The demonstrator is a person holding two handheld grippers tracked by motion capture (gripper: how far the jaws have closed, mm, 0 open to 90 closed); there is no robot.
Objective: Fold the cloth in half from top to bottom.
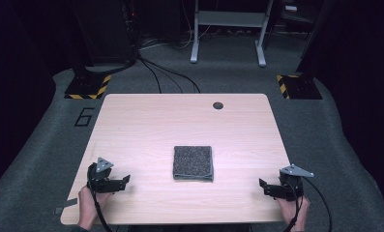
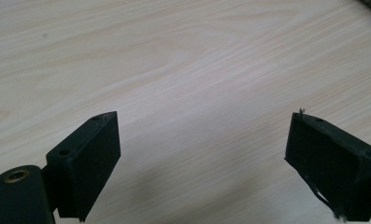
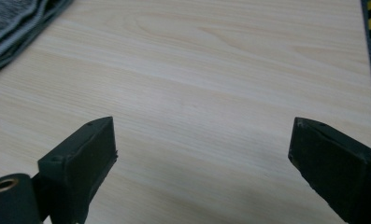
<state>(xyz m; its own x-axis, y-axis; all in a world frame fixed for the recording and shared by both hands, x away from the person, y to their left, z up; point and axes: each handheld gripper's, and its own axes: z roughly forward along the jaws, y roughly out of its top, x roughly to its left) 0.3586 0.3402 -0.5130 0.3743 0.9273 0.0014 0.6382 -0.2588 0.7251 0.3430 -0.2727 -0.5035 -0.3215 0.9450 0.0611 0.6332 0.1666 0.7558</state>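
Note:
A folded dark grey cloth (image 1: 193, 163) lies flat near the middle of the light wooden table (image 1: 146, 121). My left gripper (image 1: 125, 181) rests at the table's front left, open, with bare wood between its jaws (image 2: 202, 140). My right gripper (image 1: 262, 185) sits at the front right, open too, nothing between its jaws (image 3: 202, 144). The cloth's folded edge (image 3: 15, 28) shows at the top left corner of the right gripper view. Both grippers stand well apart from the cloth.
A round cable hole (image 1: 218, 105) is near the table's far edge. Beyond the table lie floor cables (image 1: 165, 72), a metal frame (image 1: 228, 29) and two black stands with yellow-striped bases (image 1: 88, 87) (image 1: 298, 86). A hand (image 1: 90, 203) holds each gripper at the front edge.

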